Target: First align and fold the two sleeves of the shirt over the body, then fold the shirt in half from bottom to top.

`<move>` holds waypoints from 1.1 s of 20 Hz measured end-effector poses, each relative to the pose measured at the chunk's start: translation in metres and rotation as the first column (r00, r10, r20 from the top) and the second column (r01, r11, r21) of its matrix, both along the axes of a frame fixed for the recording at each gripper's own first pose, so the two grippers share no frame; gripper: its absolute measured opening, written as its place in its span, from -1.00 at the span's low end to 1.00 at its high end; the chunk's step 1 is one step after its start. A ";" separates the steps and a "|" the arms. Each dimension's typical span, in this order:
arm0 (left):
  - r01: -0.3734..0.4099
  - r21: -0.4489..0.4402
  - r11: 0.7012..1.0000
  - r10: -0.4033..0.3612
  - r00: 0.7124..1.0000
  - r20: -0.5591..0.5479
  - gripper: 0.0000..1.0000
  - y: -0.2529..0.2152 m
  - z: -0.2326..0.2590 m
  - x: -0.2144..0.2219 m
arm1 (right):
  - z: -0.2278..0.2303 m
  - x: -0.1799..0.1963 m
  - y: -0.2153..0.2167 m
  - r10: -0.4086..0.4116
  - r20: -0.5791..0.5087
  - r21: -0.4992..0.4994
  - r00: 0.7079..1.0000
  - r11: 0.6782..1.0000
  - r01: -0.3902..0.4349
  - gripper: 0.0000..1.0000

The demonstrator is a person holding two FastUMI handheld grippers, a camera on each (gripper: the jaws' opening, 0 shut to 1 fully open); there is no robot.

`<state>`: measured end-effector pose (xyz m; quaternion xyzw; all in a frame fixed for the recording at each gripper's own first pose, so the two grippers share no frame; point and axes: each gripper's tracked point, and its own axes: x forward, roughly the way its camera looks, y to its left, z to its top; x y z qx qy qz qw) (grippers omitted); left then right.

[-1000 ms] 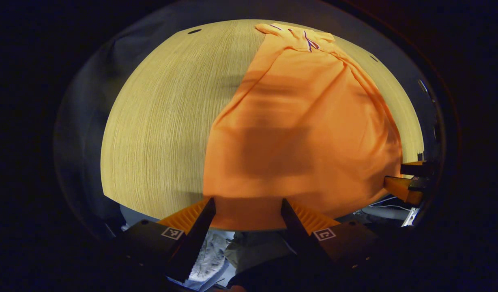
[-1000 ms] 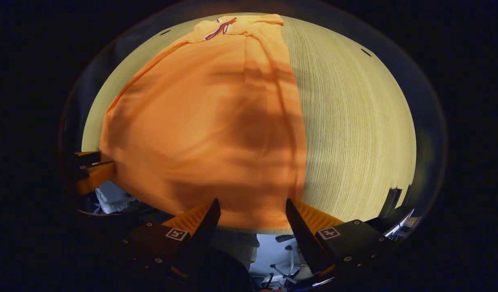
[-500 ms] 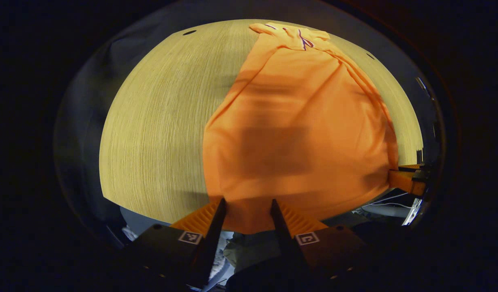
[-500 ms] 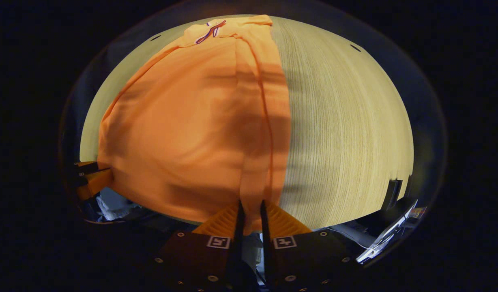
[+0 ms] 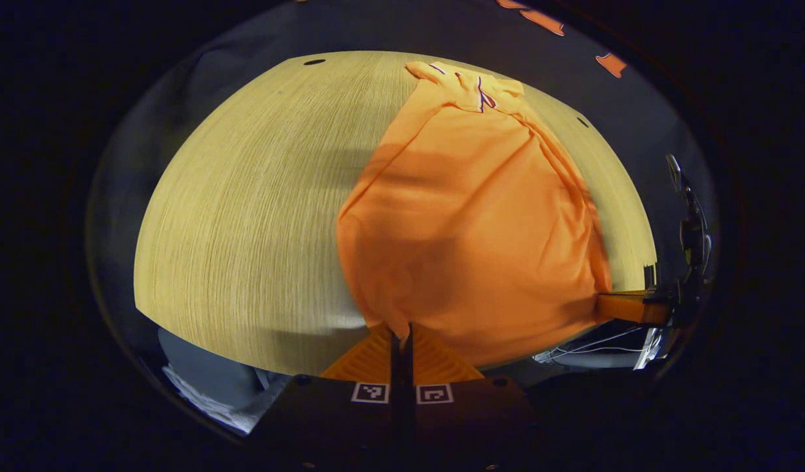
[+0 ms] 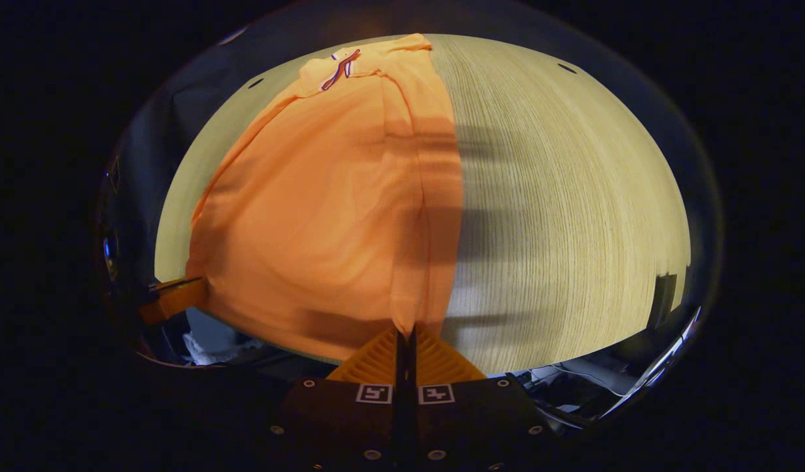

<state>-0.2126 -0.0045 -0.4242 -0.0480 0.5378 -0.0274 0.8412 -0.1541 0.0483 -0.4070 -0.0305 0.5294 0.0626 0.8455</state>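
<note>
An orange shirt [image 5: 471, 223] lies lengthwise on the wooden table [image 5: 245, 216], collar at the far end, sleeves folded over the body. In the left gripper view, my left gripper [image 5: 401, 333] is shut on the shirt's near hem at its left corner, and the cloth is lifted slightly. The right gripper [image 5: 628, 307] pinches the opposite hem corner at the right edge. In the right gripper view, my right gripper [image 6: 406, 333] is shut on the shirt [image 6: 330, 216] at its right hem corner, and the left gripper [image 6: 173, 298] holds the far left corner.
The table's near edge [image 6: 540, 354] runs just past both grippers. Bare wood [image 6: 560, 210] lies to the right of the shirt in the right gripper view. Cables and equipment [image 5: 684, 229] sit off the table's right side in the left gripper view.
Both grippers went from open to shut on the hem corners, the right one first. The hem has risen a little and the cloth has drawn in and wrinkled.
</note>
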 end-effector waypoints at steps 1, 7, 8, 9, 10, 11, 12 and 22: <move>-0.002 -0.010 1.000 0.002 1.000 0.001 -0.99 -0.001 0.003 -0.001 | 0.001 -0.001 0.001 0.003 -0.007 0.014 1.000 1.000 -0.003 -1.00; 0.001 -0.093 0.996 0.006 0.997 0.076 -0.99 -0.017 0.038 0.023 | 0.031 0.009 0.014 0.028 0.051 0.077 0.998 0.997 -0.032 -1.00; 0.000 -0.106 0.994 0.009 0.996 0.084 -0.99 -0.019 0.044 0.028 | 0.038 0.012 0.018 0.026 0.059 0.098 0.998 0.995 -0.032 -1.00; 0.000 -0.115 0.993 0.011 0.995 0.100 -0.99 -0.020 0.049 0.033 | 0.045 0.015 0.021 0.026 0.073 0.111 0.997 0.993 -0.034 -1.00; 0.002 -0.120 0.993 0.013 0.993 0.118 -0.99 -0.020 0.058 0.038 | 0.053 0.021 0.022 0.026 0.092 0.116 0.995 0.993 -0.037 -0.99; 0.003 -0.123 0.992 0.013 0.991 0.134 -0.99 -0.020 0.065 0.043 | 0.061 0.026 0.024 0.032 0.111 0.120 0.993 0.992 -0.045 -1.00; 0.002 -0.131 0.991 0.017 0.989 0.149 -0.99 -0.020 0.074 0.049 | 0.070 0.033 0.025 0.035 0.132 0.123 0.991 0.991 -0.051 -1.00; -0.008 -0.162 0.987 0.064 0.937 0.343 -0.99 -0.016 0.147 0.138 | 0.150 0.103 0.025 0.025 0.289 0.155 0.957 0.985 -0.073 -0.99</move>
